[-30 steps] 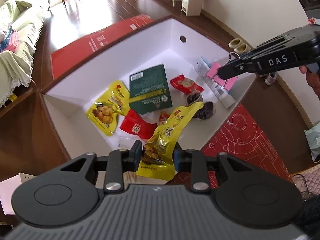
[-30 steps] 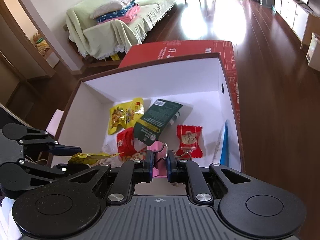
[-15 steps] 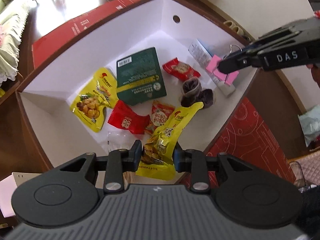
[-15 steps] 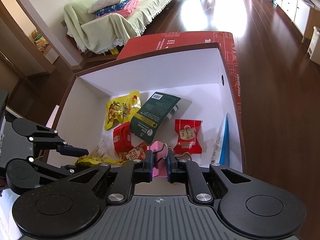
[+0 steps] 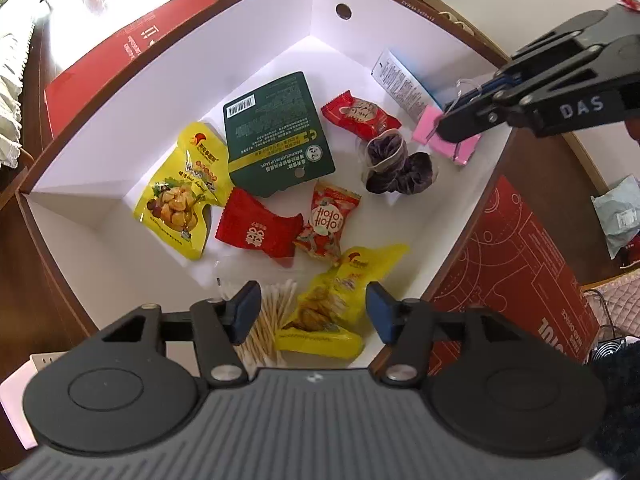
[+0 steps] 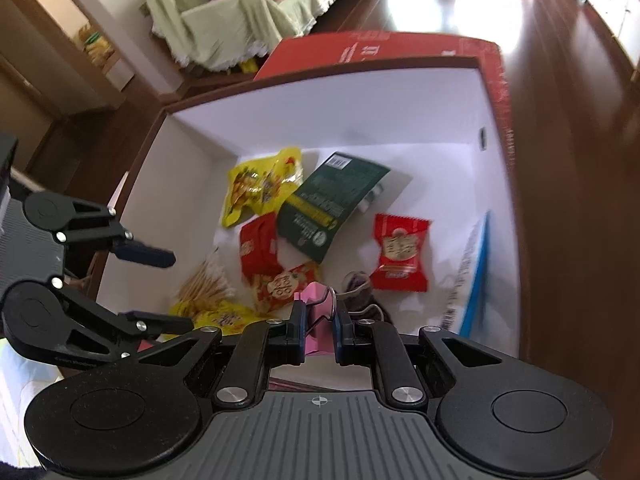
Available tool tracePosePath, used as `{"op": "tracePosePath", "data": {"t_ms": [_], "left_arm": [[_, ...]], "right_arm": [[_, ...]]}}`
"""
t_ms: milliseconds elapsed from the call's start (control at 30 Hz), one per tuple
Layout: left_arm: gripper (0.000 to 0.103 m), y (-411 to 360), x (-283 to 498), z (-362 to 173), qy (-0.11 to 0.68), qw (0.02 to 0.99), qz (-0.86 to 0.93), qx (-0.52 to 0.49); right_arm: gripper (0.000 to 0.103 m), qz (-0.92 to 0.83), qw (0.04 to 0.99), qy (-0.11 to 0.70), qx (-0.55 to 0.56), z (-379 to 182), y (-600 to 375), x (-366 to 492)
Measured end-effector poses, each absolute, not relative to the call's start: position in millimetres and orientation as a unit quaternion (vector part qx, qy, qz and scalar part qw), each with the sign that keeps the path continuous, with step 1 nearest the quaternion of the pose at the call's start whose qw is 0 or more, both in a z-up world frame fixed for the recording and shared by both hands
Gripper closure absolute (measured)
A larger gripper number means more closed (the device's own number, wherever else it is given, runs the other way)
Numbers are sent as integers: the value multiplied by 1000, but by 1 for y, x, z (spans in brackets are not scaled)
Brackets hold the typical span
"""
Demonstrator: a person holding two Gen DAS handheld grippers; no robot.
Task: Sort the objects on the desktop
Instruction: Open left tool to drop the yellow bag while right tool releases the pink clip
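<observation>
Step in hand, as I judge it: dropping sorted items into the white-lined cardboard box (image 5: 120, 128). My left gripper (image 5: 311, 312) hangs over the box's near corner with its fingers spread wide and nothing between them. The yellow snack pouch (image 5: 332, 308) lies just below them on the box floor, beside a bundle of cotton swabs (image 5: 268, 320).

My right gripper (image 6: 317, 328) is clenched on a pink binder clip (image 6: 318, 320), held over the box's right edge, above the dark mesh tea bags (image 5: 396, 164).

Next move probably calls for spreading the right fingers so the clip falls inside, clear of the rim, then drawing both grippers out.

The clip: pale pink body, wire handles standing up between my pads. Also in the box: green packet (image 5: 276, 132), red candy wrappers, a second yellow pouch (image 5: 180, 196).
</observation>
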State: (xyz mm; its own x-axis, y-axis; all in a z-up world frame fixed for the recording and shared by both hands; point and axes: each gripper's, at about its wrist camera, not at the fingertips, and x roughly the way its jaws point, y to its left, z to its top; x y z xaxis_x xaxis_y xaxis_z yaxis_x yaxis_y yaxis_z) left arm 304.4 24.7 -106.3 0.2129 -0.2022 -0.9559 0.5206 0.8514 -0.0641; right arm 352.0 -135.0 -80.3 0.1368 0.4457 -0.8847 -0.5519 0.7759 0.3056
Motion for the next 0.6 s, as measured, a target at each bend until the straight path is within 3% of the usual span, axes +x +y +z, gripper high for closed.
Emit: {"op": "tracePosePath", "data": {"t_ms": [167,400,533,567,600], "left_arm": [[48,27,303,-97,575,773,-234,133],[34,32,303,-84,567,788,-207,122],[33,35,302,-82,570,790,-190,125],[32,35,302,-83,571,789,-187,126],[32,35,302,-84,573,789,-184,128]], "right_arm": [[91,341,728,595,-20,-93,-125,360],[91,330,725,604,-23,-94,-121,364],[89,325,722,609,-41,-96,-121,362],[67,322,724,608,-45,-96,-121,361],[31,318,728,605,-50,-96,-122,360]]}}
